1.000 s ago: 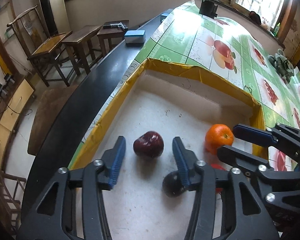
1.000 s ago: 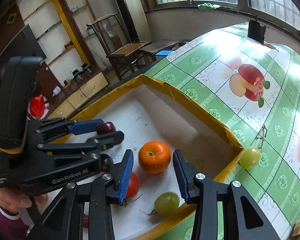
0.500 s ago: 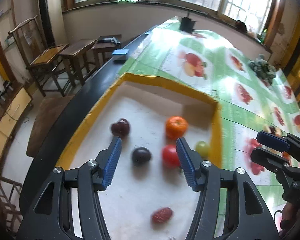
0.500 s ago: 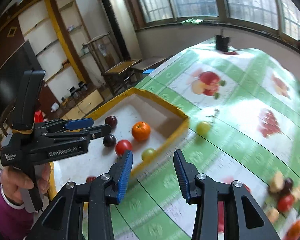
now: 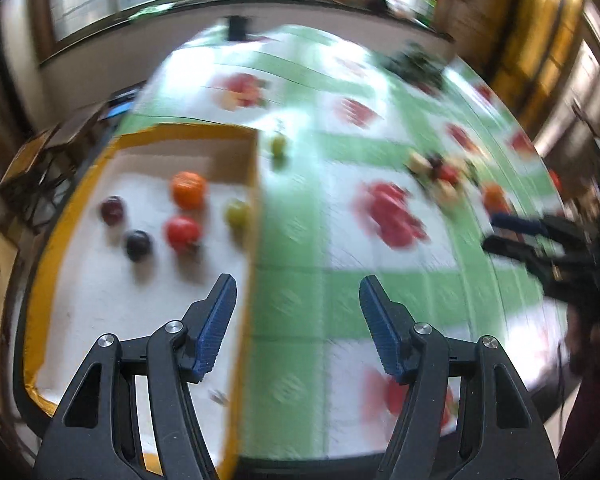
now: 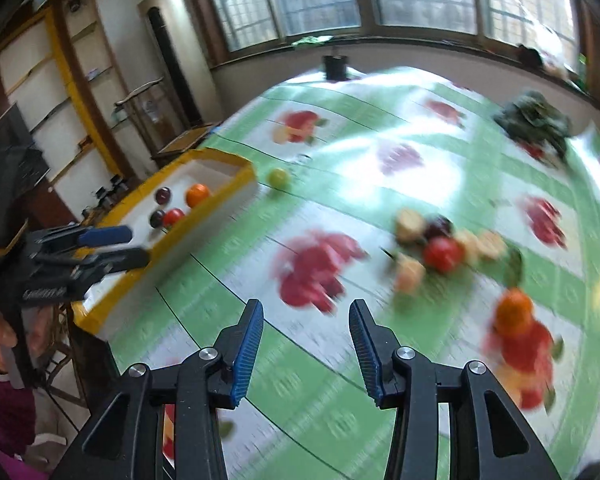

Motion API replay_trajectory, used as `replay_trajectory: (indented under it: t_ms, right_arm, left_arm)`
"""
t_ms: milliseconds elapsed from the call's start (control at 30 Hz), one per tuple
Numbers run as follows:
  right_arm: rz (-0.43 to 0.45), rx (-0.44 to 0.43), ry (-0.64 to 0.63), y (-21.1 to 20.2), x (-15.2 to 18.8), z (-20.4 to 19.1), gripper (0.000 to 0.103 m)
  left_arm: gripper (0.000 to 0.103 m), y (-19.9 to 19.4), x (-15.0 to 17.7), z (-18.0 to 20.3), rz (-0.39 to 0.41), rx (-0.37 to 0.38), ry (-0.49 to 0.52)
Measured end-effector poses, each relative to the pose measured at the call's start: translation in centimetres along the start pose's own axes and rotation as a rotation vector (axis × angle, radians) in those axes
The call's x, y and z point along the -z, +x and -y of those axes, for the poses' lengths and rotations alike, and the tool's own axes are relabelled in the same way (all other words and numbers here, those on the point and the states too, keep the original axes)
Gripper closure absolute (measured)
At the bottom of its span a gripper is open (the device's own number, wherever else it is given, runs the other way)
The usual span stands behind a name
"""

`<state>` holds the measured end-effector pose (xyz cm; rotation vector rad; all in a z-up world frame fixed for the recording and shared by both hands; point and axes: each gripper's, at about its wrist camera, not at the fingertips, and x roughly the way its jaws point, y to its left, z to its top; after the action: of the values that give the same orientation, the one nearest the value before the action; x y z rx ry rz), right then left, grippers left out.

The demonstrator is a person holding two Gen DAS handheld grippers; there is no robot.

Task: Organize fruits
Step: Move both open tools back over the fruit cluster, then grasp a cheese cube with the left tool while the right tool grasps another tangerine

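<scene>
Table: your green-and-white fruit-print tablecloth [image 6: 340, 368] fills both views, blurred.
Box: the yellow-rimmed white box [image 5: 256, 184] sits at ten o'clock in your left view. It holds an orange [image 5: 188, 189], a red tomato-like fruit [image 5: 183, 233], a green fruit [image 5: 238, 213] and two dark plums [image 5: 112, 209].
Loose fruits: a mixed pile [image 6: 440, 246] lies at two o'clock in your right view; one green fruit [image 6: 278, 177] rests just outside the box.
Left gripper [image 5: 296, 328]: your jaws have just been opening, nothing between them.
Right gripper [image 6: 306, 354]: parted, empty, jaws just opening.
</scene>
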<state>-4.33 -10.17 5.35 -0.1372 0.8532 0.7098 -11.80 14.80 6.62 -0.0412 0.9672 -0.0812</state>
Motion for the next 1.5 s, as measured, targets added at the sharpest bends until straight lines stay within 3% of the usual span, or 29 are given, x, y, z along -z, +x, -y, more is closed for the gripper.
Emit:
replay_trajectory:
  t_ms: [167,267,600,900,1167,1400,1433,1467,1500]
  right_arm:
    - [-0.003,0.041,0.04,-1.6,2.3,2.5,0.06]
    - [0.0,0.054,0.08,-2.3,3.1,4.0,0.06]
    - [-0.001,0.116,0.153,-2.7,3.9,8.0,0.059]
    - [0.004,0.135,0.19,-3.1,4.0,10.7,0.059]
    - [0.003,0.158,0.19,-1.3,2.2,12.6,0.059]
    - [-0.058,0.21,0.133,1.8,0.5,13.5,0.059]
    - [-0.061,0.213,0.118,2.0,0.4,13.4,0.065]
    - [-0.06,0.226,0.1,2.1,0.4,13.3,0.068]
    - [-0.056,0.228,0.098,2.0,0.5,13.3,0.068]
  left_arm:
    - [0.039,0.7,1.0,3.3,-0.04,0.07,0.061]
    - [0.039,1.4,0.8,4.8,-0.045,0.075,0.084]
    - [0.039,6.6,-3.8,10.4,-0.068,0.18,0.111]
    - [0.039,11.8,-7.7,13.9,-0.085,0.166,0.1]
    - [0.039,13.9,-8.8,15.2,-0.098,0.148,0.128]
    - [0.039,14.3,-9.0,15.7,-0.086,0.136,0.166]
    - [0.039,14.4,-9.1,15.7,-0.085,0.139,0.166]
    - [0.045,14.3,-9.1,15.7,-0.082,0.146,0.168]
    - [0.066,14.2,-8.9,15.6,-0.075,0.148,0.173]
